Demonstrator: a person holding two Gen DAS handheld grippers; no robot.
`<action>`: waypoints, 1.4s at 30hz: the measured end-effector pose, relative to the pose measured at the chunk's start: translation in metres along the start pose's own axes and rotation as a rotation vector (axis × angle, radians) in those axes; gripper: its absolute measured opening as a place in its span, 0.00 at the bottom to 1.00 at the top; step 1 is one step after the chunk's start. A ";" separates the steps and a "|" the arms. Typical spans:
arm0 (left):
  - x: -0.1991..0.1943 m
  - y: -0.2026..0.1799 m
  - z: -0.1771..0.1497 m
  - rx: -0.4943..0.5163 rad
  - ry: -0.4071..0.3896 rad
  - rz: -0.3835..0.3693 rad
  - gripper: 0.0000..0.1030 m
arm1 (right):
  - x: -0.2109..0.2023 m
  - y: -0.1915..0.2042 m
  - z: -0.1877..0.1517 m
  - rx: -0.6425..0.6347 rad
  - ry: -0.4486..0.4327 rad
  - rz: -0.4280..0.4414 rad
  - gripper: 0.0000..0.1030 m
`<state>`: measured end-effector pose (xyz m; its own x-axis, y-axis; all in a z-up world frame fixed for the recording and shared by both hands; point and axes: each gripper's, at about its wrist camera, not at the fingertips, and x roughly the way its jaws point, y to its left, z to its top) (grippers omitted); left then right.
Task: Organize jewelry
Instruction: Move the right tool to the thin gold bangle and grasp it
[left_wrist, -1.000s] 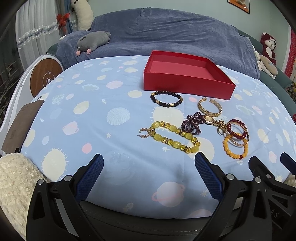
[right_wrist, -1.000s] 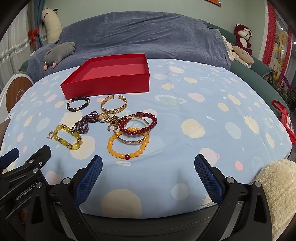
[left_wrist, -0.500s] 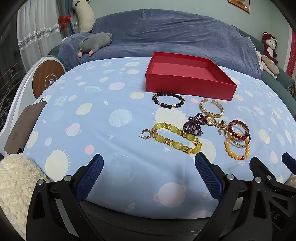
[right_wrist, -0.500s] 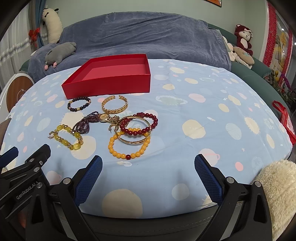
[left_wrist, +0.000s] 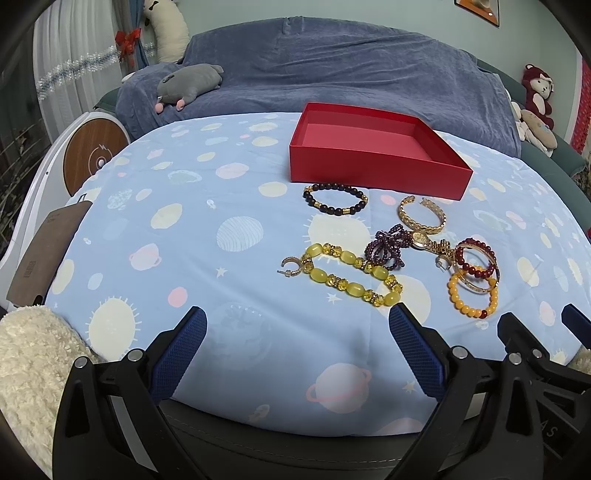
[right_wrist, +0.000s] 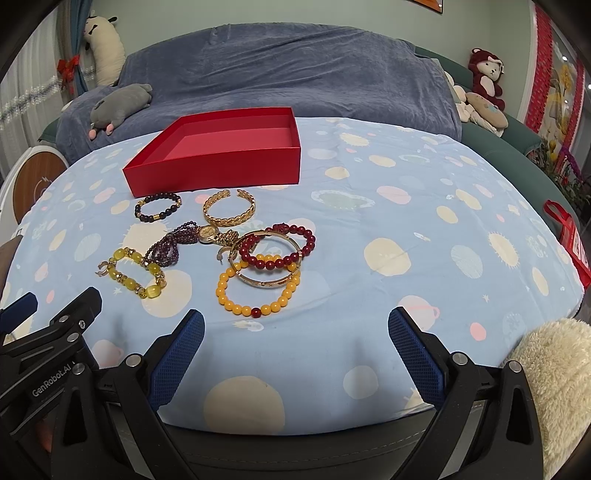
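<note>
planet-print tablecloth (left_wrist: 155, 236), bracelets (right_wrist: 258, 273) beyond both grippers' spread, empty fingers (right_wrist: 177, 354), red box (right_wrist: 221, 155) behind

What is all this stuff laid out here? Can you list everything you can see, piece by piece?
Red box: one, open, nothing visible inside, far side of the table.
Dark bead bracelet: one, black with gold spacers, just in front of the box.
Gold cuff: one, open-ended, beside the dark one.
Purple bead strand: one, bunched, middle of the cluster.
Gold watch: one, touching the purple strand.
Yellow stone bracelet: one, nearest the left gripper.
Red bead bracelet: one, overlapping a thin gold bangle.
Orange bead bracelet: one, under the bangle.
Tablecloth: light blue, planet print.
Grey plush: one, on the blue-covered sofa.
Left gripper: open, blue pads.
Right gripper: open, blue pads.
</note>
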<state>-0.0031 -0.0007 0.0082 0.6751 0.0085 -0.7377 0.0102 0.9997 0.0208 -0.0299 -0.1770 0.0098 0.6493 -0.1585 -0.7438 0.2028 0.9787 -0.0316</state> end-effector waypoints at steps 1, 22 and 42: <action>0.000 0.000 0.000 0.000 0.000 0.000 0.92 | 0.000 0.000 0.000 0.000 0.000 -0.001 0.93; 0.000 0.000 0.000 0.000 0.001 0.000 0.92 | 0.000 0.000 0.000 0.000 0.000 -0.001 0.93; 0.017 0.044 0.012 -0.192 0.071 0.004 0.92 | 0.013 -0.027 0.009 0.113 0.061 0.010 0.93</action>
<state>0.0175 0.0427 0.0048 0.6211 0.0071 -0.7837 -0.1374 0.9855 -0.0999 -0.0205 -0.2066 0.0066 0.6066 -0.1374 -0.7831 0.2804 0.9586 0.0490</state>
